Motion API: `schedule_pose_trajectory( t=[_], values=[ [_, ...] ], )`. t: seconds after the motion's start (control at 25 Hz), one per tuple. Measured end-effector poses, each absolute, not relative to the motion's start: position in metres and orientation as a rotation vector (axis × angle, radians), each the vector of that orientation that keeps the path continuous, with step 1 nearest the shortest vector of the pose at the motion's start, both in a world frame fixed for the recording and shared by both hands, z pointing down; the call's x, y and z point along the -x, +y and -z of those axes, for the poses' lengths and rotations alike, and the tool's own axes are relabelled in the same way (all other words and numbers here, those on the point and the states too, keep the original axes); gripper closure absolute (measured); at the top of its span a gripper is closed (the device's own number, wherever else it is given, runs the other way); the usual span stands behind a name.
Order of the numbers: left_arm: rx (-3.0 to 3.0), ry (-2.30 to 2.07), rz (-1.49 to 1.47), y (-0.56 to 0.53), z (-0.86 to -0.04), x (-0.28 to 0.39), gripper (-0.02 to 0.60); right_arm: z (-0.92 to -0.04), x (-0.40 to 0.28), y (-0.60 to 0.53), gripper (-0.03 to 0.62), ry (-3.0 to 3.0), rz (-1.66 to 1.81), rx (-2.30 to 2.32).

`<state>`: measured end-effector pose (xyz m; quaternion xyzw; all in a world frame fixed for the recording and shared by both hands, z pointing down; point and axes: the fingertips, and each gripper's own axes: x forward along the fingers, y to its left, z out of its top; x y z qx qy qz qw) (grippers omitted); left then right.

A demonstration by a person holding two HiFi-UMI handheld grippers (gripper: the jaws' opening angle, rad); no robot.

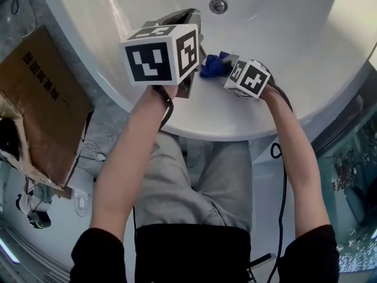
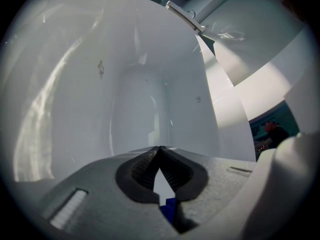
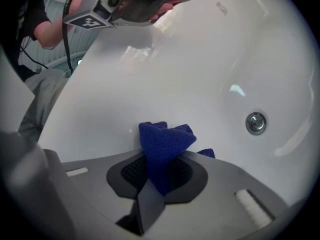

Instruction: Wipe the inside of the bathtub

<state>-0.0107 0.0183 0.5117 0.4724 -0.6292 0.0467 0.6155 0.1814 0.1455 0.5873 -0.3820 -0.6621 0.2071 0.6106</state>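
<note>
Over the curved rim of a white bathtub, a person in a black top and grey shorts is reaching both bare forearms into the basin, a two-jaw gripper in each hand. Beside the tub's outer wall, on the person's left, a flattened cardboard box is lying on the grey floor. The left gripper is pointing along the glossy inner wall, its ridged jaws pressing tip to tip with nothing caught between them; a scrap of blue is showing only through the gap lower down. Just beside it, the right gripper is clamping a dark blue cloth, which is standing up in a bunched fold between the jaws, close against the tub's inner slope near the rim. A black cable is trailing down along the right arm. Farther into the tub, a small round metal fitting is glinting on the white surface, well apart from the cloth.
</note>
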Motion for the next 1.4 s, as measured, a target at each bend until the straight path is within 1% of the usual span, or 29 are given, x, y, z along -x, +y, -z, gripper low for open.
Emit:
schedule_pose_trajectory(
  t=[0.2,0.44,0.68,0.92,1.04,1.16,1.4],
  values=[
    [-1.106,-1.432,-0.136,0.026,-0.495,0.0,0.58,-0.534,-0.192,0.17,0.531,-1.498,-0.484,0.922],
    [-1.157,-1.411,-0.179,0.021,-0.475,-0.011,0.58,-0.486,-0.198,0.183,0.531,-1.412,-0.41,0.949],
    [-1.174,-1.427,-0.192,0.029,-0.451,-0.014,0.58,-0.423,-0.212,0.21,0.526,-1.346,-0.575,1.031],
    [-1.174,-1.431,-0.209,0.041,-0.44,-0.023,0.58,-0.402,-0.21,0.213,0.525,-1.434,-0.64,0.968],
    [-1.167,-1.448,-0.202,0.043,-0.433,-0.022,0.58,-0.396,-0.196,0.197,0.525,-1.533,-0.767,0.846],
    [-1.164,-1.492,-0.194,0.036,-0.415,-0.015,0.58,-0.377,-0.171,0.157,0.523,-1.712,-0.889,0.68],
    [-1.161,-1.613,-0.147,0.037,-0.346,-0.011,0.58,-0.318,-0.144,0.089,0.523,-1.974,-0.824,0.483]
  ],
)
